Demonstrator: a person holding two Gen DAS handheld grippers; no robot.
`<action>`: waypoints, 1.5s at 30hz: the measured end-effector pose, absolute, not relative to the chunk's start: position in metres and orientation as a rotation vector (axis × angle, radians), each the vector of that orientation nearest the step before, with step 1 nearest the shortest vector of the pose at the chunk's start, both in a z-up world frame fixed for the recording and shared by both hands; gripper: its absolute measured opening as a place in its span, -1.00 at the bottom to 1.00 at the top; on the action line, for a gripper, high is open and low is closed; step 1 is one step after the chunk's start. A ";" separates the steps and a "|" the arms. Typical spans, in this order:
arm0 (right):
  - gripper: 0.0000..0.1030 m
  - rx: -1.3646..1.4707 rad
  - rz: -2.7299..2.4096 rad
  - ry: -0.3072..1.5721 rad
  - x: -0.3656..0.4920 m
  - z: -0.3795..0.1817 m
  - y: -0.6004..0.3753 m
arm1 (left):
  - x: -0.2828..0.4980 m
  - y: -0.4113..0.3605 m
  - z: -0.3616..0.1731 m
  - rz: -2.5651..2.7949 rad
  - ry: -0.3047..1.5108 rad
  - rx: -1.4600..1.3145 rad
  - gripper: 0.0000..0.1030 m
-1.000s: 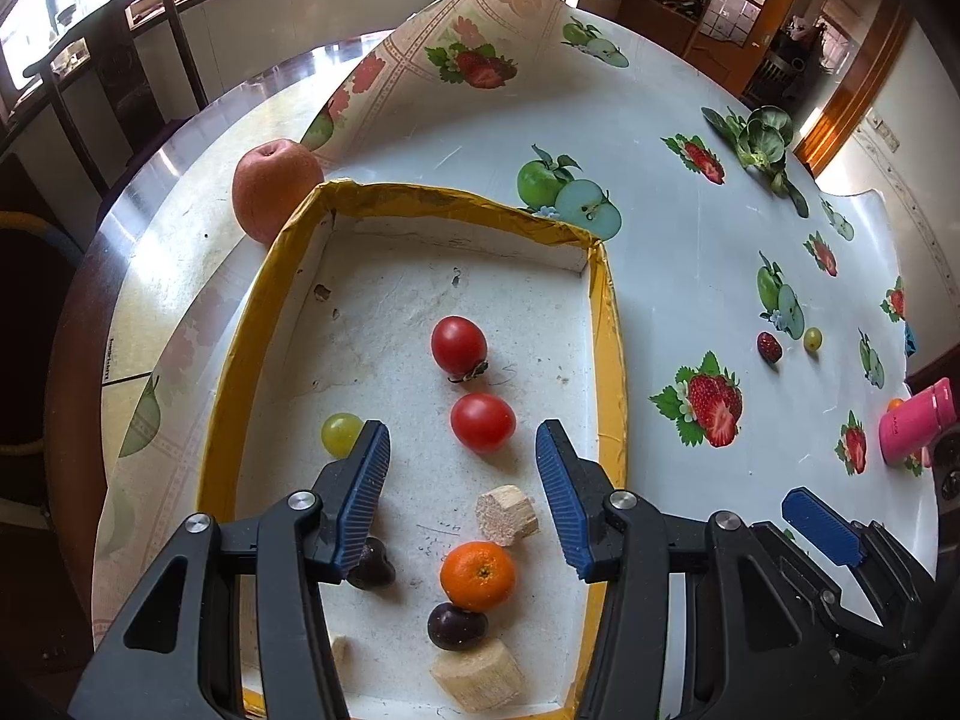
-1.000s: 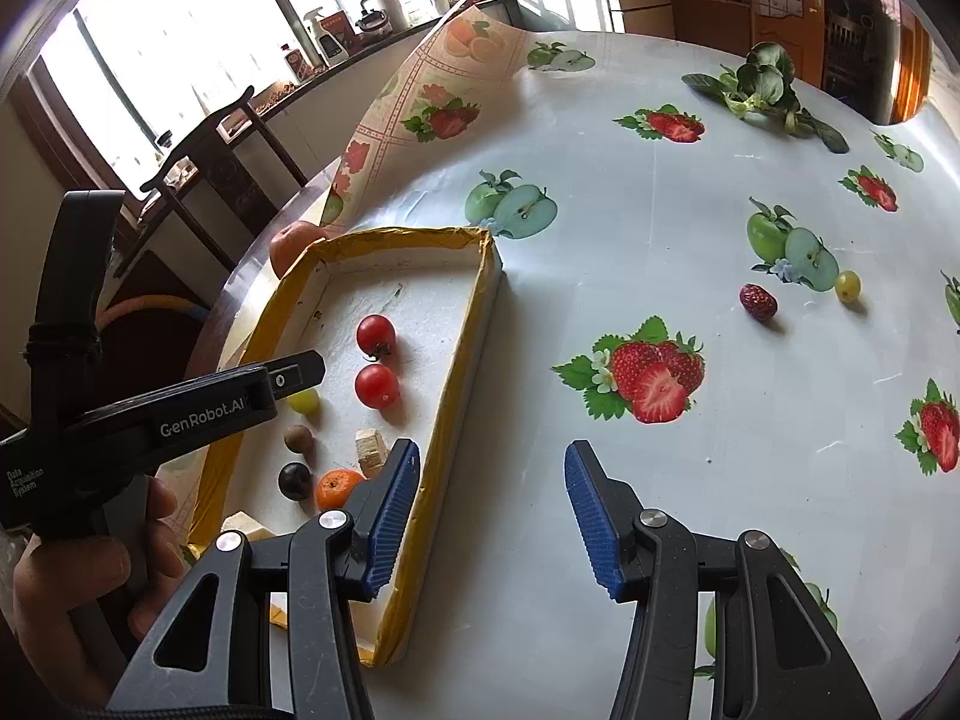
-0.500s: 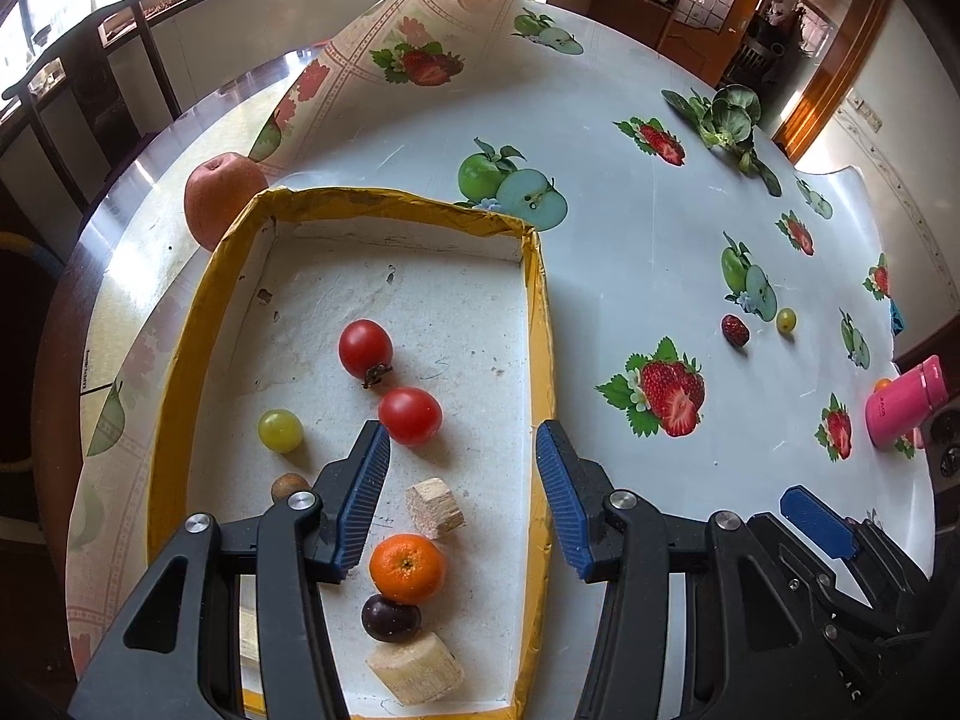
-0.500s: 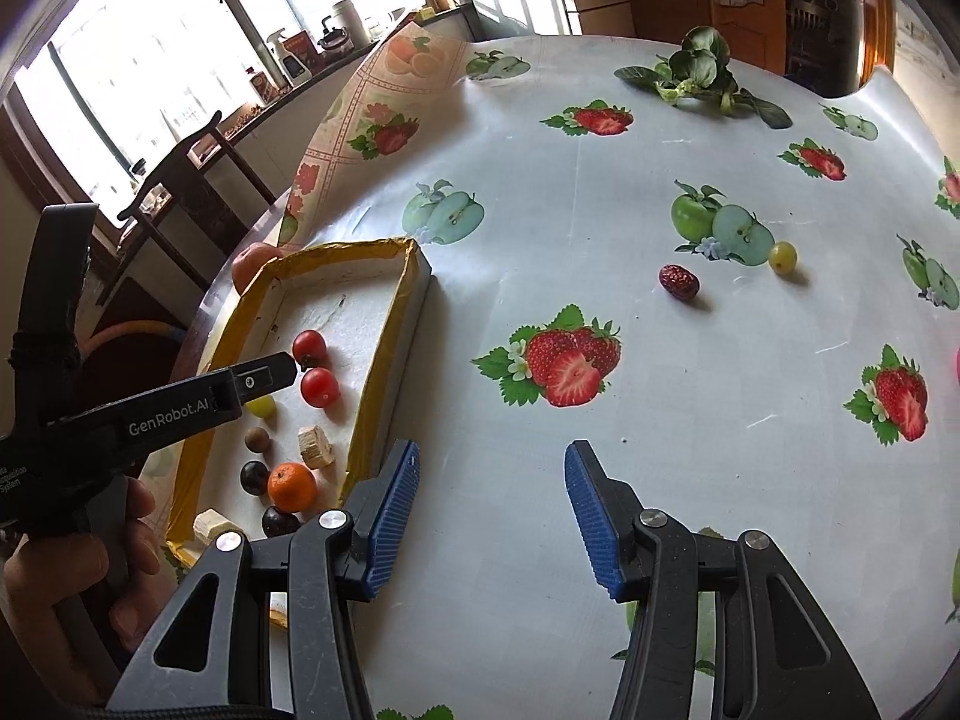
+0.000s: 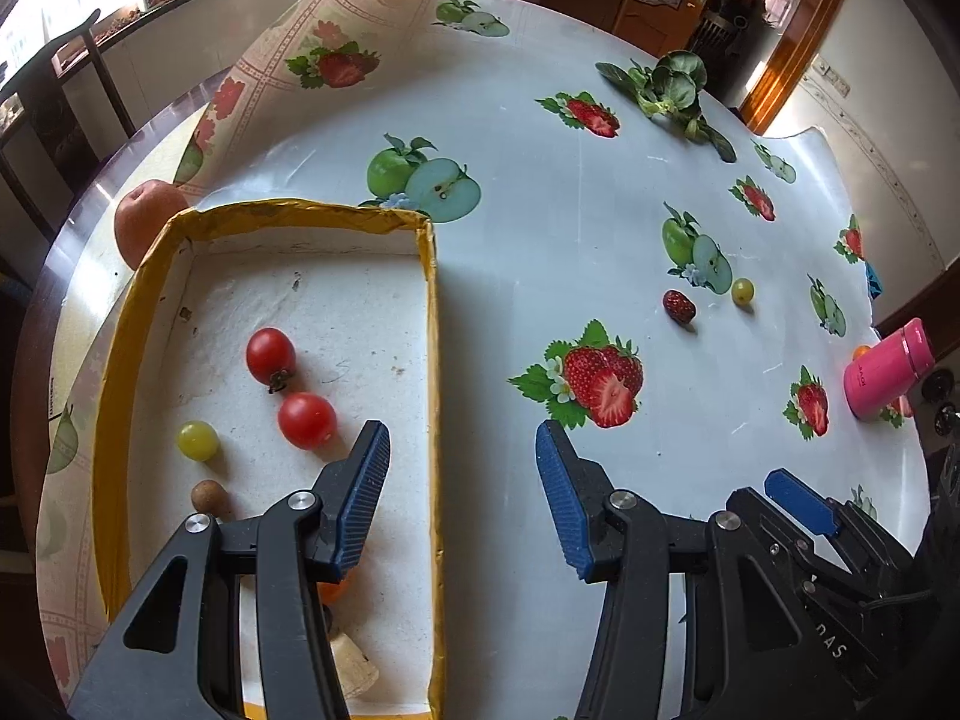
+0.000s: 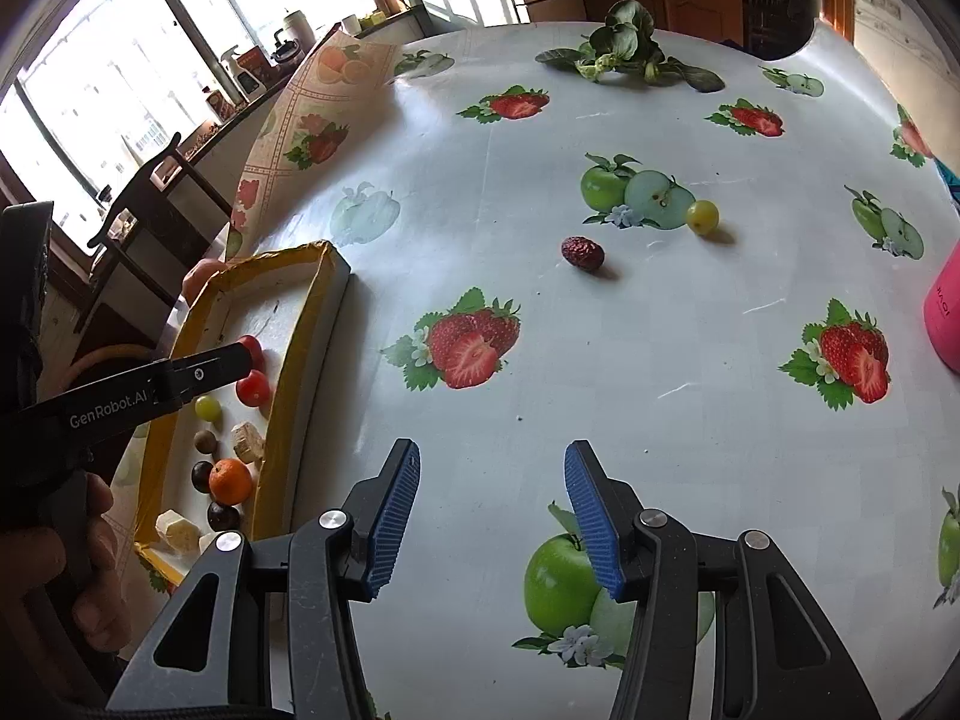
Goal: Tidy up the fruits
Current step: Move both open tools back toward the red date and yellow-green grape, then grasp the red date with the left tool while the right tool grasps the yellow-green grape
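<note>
A yellow-rimmed tray (image 5: 429, 276) (image 6: 300, 324) lies at the table's left and holds two cherry tomatoes (image 5: 271, 354), a green grape (image 5: 197, 440), a brown ball (image 5: 209, 498), an orange (image 6: 230, 481), dark fruits and pale chunks. My left gripper (image 5: 462, 498) hangs open and empty over the tray's right wall. My right gripper (image 6: 492, 516) is open and empty above bare tablecloth. Farther out on the cloth lie a red date (image 5: 679, 306) (image 6: 582, 253) and a loose green grape (image 5: 743, 290) (image 6: 702, 216).
An apple (image 5: 147, 222) rests behind the tray's far left corner. A pink bottle (image 5: 888, 369) (image 6: 948, 312) lies at the right. Leafy greens (image 5: 672, 90) (image 6: 624, 48) sit at the far side. The tablecloth's corner curls up at the back left, near chairs. A hand (image 6: 54, 576) holds the left tool.
Both grippers have moved to the right across the table: the left from over the tray's middle to its right wall, the right farther from the tray toward the date and grape. Jaws unchanged.
</note>
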State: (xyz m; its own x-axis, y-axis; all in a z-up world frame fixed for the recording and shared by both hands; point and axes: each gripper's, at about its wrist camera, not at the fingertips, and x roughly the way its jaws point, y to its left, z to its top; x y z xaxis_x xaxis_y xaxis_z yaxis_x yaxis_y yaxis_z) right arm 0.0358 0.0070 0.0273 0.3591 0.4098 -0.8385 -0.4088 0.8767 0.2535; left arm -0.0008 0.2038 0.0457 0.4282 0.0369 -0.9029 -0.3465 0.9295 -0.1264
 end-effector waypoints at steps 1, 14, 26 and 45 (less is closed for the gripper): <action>0.01 0.005 0.516 1.082 0.040 0.026 0.002 | 0.003 0.198 0.045 0.232 1.111 -0.304 -0.05; 0.01 0.051 0.383 1.050 0.126 0.015 -0.049 | 0.073 0.133 0.024 0.060 1.166 -0.279 -0.05; 0.01 0.036 0.367 1.041 0.195 -0.002 -0.044 | 0.139 0.111 -0.013 0.034 1.204 -0.266 -0.05; -0.51 -0.006 0.380 1.044 0.215 -0.018 -0.036 | 0.164 0.099 -0.024 -0.034 1.139 -0.221 -0.64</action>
